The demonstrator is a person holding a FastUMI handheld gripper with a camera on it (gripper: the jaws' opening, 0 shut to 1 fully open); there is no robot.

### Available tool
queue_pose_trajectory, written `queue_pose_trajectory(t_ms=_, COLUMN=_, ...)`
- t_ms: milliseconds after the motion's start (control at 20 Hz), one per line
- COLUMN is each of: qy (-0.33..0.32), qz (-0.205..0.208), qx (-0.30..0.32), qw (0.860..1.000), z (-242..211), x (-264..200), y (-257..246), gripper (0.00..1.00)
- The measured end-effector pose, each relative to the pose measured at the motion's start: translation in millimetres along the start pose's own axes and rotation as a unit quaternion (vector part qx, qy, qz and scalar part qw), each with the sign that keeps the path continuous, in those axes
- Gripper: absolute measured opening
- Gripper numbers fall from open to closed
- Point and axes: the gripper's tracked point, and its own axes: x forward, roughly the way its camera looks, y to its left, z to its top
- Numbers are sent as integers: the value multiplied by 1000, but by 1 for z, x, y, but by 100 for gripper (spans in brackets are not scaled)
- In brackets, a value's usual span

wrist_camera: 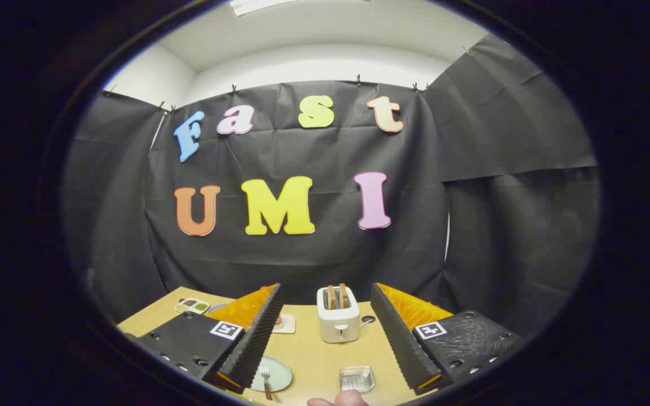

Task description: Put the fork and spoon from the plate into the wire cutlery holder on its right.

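Looks like the very start of the job, nothing grabbed so far. The tongs (322,338) are spread wide and released, both fingers well apart with only bare table (313,352) between them, held up high over the scene. The plate (275,376) sits low down just inside the left finger, partly tucked behind it, and the fork (266,380) is lying on it with its tines pointing away from the tongs. The spoon can't really be made out; it may be hidden behind that left finger. The holder (357,379) is down near the right finger, well apart from the plate, with open table between the two. Farther ahead, between the fingertips, stands a toaster (338,314) with two slices sticking up, plus a small coaster-looking thing (284,323) by the left tip and a tray (192,305) off beyond the left finger. A fingertip (339,400) peeks in at the very near side. So the step in hand is the approach: the tongs probably need to tip down and drift left toward the plate, line the fingers up across the fork handle, then close. The fork lies flat and thin, so getting under or pinching it cleanly could be fiddly.
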Motion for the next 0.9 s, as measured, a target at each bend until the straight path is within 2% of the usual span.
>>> queue_pose_trajectory(t_ms=400, qy=1, qz=19, qx=-5, qw=1000, z=0, x=-9, y=17, gripper=94)
queue_pose_trajectory(t_ms=900, qy=19, qz=23, qx=-11, qw=1000, z=-12, x=-11, y=22, gripper=94)
